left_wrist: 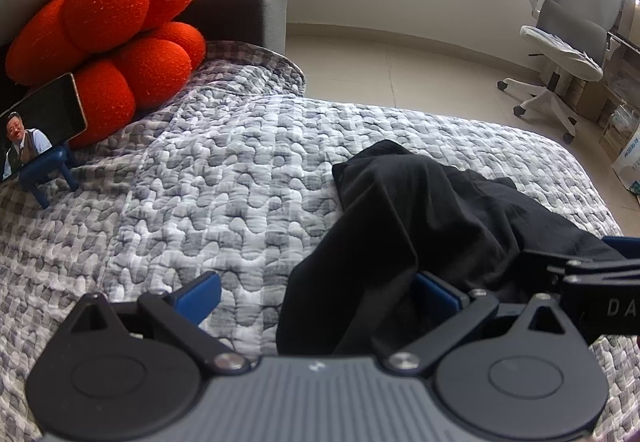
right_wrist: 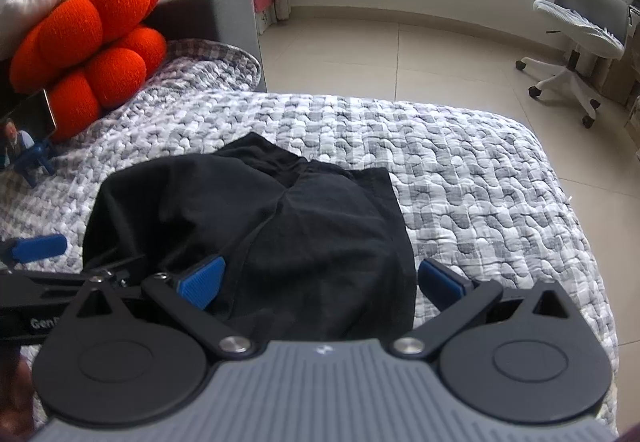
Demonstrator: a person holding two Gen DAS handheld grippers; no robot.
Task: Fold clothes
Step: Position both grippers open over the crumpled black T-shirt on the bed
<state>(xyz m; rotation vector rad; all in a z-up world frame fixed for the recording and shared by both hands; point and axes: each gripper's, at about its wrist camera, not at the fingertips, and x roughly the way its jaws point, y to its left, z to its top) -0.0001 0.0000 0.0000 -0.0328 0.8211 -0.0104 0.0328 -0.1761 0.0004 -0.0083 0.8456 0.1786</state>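
With both tongs spread apart over the rumpled black cotton garment (right_wrist: 280,226) on the grey-checked quilted bed (right_wrist: 460,177), clamp only its near hem.

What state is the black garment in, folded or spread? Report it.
Neither: the black garment lies bunched on the quilt, with creases and overlapping layers, no neat fold.

Both black two-finger grippers with blue rubber pads are sitting low and side by side, left gripper (left_wrist: 320,292) and right gripper (right_wrist: 320,280), each with jaws spread wide open, gripping nothing.
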